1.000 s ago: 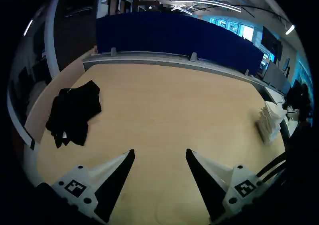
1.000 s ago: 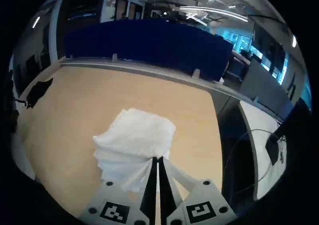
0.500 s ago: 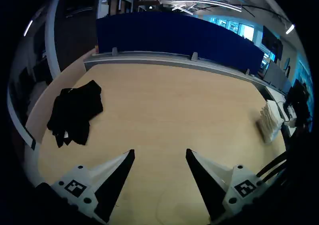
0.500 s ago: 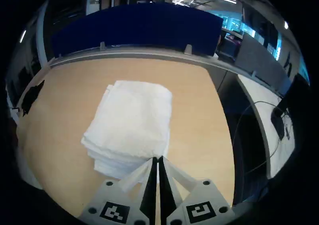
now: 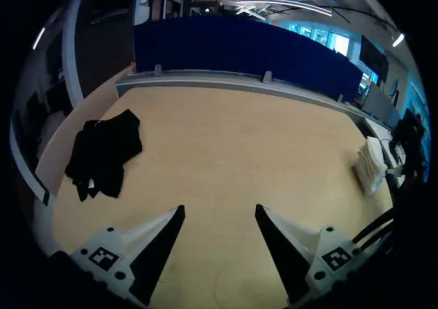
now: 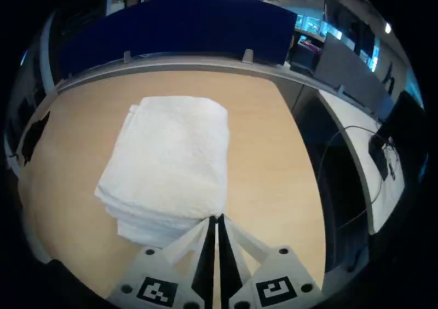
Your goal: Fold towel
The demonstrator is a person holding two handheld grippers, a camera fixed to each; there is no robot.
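In the left gripper view, a black cloth [image 5: 104,153] lies crumpled near the left edge of the table [image 5: 230,128]. The left gripper [image 5: 219,208] hangs over bare wood at the near middle, its fingers wide apart with nothing between them. Far to the right, at the table's right edge, sits the towel [image 5: 370,169], a white folded stack seen side-on, well apart from this gripper. A blue partition [image 5: 235,46] runs along the table's far side.

In the right gripper view, the black cloth [image 6: 33,136] shows at the far left edge. The towel [image 6: 169,156] lies flat on the table [image 6: 263,145], folded into a thick layered rectangle that runs away from the camera, left of centre. The right gripper [image 6: 214,219] has its fingers together, and their tips meet the towel's near right corner. Whether any cloth is pinched between them cannot be told. Right of the towel is bare wood up to the table's edge, and past it a thin cable [image 6: 350,199] loops across the dark gap.
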